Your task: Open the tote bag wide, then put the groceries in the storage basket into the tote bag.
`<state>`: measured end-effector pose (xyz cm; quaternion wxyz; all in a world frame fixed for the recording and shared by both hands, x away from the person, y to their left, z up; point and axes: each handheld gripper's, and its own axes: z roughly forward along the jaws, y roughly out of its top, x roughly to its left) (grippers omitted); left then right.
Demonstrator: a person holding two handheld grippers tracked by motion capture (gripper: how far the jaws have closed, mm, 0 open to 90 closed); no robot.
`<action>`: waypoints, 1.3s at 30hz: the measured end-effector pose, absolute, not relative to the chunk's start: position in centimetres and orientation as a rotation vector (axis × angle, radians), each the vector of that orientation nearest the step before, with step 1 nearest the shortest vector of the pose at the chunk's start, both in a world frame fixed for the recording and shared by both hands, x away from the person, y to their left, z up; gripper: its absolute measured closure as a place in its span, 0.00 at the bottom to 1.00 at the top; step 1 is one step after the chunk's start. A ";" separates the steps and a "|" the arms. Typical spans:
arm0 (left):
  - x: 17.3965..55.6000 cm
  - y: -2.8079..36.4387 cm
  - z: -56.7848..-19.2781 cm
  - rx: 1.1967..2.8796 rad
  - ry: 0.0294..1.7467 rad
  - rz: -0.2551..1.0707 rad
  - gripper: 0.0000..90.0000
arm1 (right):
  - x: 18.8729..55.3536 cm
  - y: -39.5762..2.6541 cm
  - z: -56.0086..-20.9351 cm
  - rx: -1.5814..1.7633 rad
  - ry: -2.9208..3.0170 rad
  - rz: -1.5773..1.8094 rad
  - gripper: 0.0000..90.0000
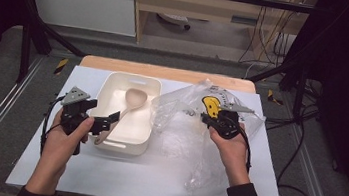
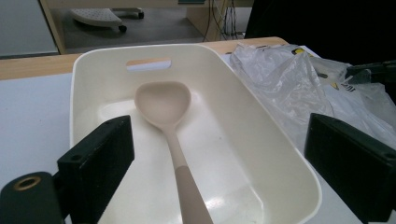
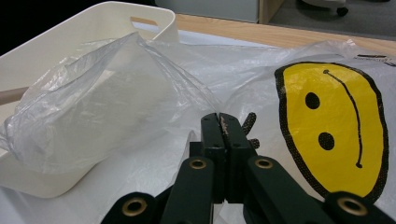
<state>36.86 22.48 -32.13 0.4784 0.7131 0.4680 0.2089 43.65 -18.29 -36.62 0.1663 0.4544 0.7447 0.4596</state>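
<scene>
the spoon (image 2: 173,135) lies in the cream tub (image 1: 143,139), bowl toward the far end and handle running back over the near rim, right between the wide-apart jaws of the left tool (image 1: 107,121). nothing is gripped there yet. on the other side the right tool (image 3: 223,122) has its jaws pressed together, seemingly pinching a fold of the clear plastic bag (image 1: 183,129) with the yellow smiley, which sprawls on the white table (image 1: 117,176) and leans against the tub's right wall.

what could go wrong: the spoon handle is smooth and rounded, so a grip closed too near its end may let it pivot or slide out, and the bowl could knock the tub's wall as it lifts. the bag is limp, so its mouth may sag shut if only one edge is held, and the spoon would then catch on the film. a pull on the bag could also drag it against the tub.
</scene>
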 end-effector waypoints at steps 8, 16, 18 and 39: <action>36.8 22.6 -32.4 1.750 1.150 0.500 0.09 | 43.7 -18.2 -36.7 1.294 2.131 1.303 1.00; 36.8 22.5 -32.4 1.765 1.140 0.499 0.10 | 43.6 -18.2 -36.9 1.301 2.134 1.305 1.00; 36.8 22.5 -32.3 1.769 1.136 0.502 0.10 | 43.7 -18.1 -37.0 1.296 2.138 1.302 1.00; 38.5 22.7 -33.2 1.843 1.207 0.466 0.26 | 43.9 -17.6 -37.9 1.294 2.171 1.272 1.00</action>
